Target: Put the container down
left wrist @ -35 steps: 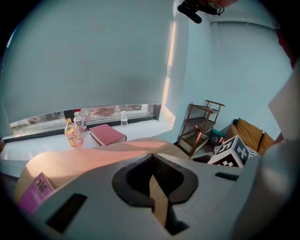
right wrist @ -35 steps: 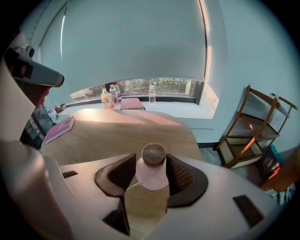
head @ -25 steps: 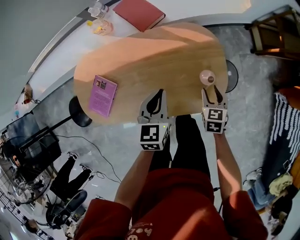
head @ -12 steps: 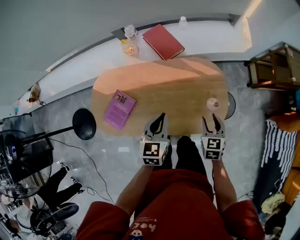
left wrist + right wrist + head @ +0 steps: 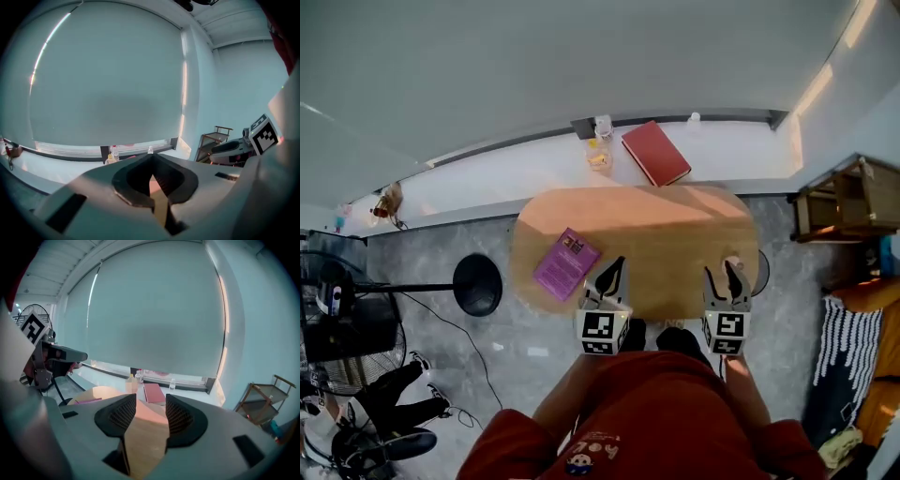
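Observation:
The container point(image 5: 732, 262), small, round and pale pink, stands on the oval wooden table point(image 5: 675, 234) near its front right edge. My right gripper point(image 5: 721, 276) sits just short of it, open, holding nothing. In the right gripper view the right gripper point(image 5: 151, 413) shows only tabletop between its pads; the container is hidden there. My left gripper point(image 5: 616, 265) hovers at the table's front edge. Its fingertips meet, and in the left gripper view the left gripper point(image 5: 152, 161) is shut on nothing.
A purple book point(image 5: 565, 263) lies on the table's left part. A red book point(image 5: 656, 153) and bottles point(image 5: 600, 145) rest on the white ledge behind. A black round stool point(image 5: 477, 284) stands left of the table, a wooden rack point(image 5: 839, 202) to its right.
The head view has pulled back and up, so the table looks smaller and farther. Both grippers now sit at the table's near edge. The container stays on the table.

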Tool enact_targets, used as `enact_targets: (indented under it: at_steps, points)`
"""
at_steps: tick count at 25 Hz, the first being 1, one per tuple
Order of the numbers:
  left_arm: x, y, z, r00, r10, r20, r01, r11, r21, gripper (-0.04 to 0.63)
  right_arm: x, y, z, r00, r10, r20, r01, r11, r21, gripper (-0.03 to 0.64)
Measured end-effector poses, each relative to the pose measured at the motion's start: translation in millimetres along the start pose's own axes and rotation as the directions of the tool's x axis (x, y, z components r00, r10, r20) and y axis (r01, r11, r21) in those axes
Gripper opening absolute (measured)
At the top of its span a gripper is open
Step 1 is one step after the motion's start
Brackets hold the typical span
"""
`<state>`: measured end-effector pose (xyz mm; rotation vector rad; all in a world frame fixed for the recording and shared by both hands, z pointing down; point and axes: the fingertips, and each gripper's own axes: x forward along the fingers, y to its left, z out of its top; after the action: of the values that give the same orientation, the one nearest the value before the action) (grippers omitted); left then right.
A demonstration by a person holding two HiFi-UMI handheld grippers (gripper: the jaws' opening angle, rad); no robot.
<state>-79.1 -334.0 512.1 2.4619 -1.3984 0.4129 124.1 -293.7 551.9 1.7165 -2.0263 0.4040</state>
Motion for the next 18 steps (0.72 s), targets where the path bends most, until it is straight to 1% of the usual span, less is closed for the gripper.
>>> enact_targets:
  at_steps: [2,5,8,12,14,17,18]
  points:
    - [-7.8,12.3,16.0,0.999,0.017,0.029,-0.017,1.000,0.002,0.006,-3.6,8.5,30.3,0.999,0.007,0.044,-0.008,1.000,0.004,0.194]
    - [-13.1,27.5,47.3,0.994,0.043,0.096,-0.044,0.999,0.007,0.006,-6.0,13.0,76.5,0.993,0.019,0.121,-0.017,1.000,-0.021,0.193]
    - [-18.4,38.5,83.7,0.983,0.056,0.173,-0.061,0.998,0.023,0.006,-9.7,14.3,119.2,0.978,0.020,0.208,-0.016,1.000,-0.021,0.193]
    - [-32.2,43.3,127.7,0.964,0.065,0.258,-0.087,0.993,0.074,0.006,-21.8,15.2,169.3,0.952,0.041,0.304,-0.016,0.996,-0.083,0.193]
    - [-42.1,41.9,152.3,0.947,0.068,0.315,-0.105,0.989,0.103,0.006,-31.8,14.2,192.5,0.935,0.041,0.352,-0.008,0.996,-0.094,0.193]
    - [-60.0,38.0,185.9,0.901,0.056,0.430,-0.134,0.979,0.153,0.006,-44.8,12.3,221.7,0.901,0.040,0.433,0.001,0.996,-0.094,0.193]
    - [-64.6,37.9,193.1,0.890,0.055,0.452,-0.143,0.976,0.163,0.006,-47.9,12.5,229.8,0.888,0.044,0.458,0.001,0.995,-0.098,0.193]
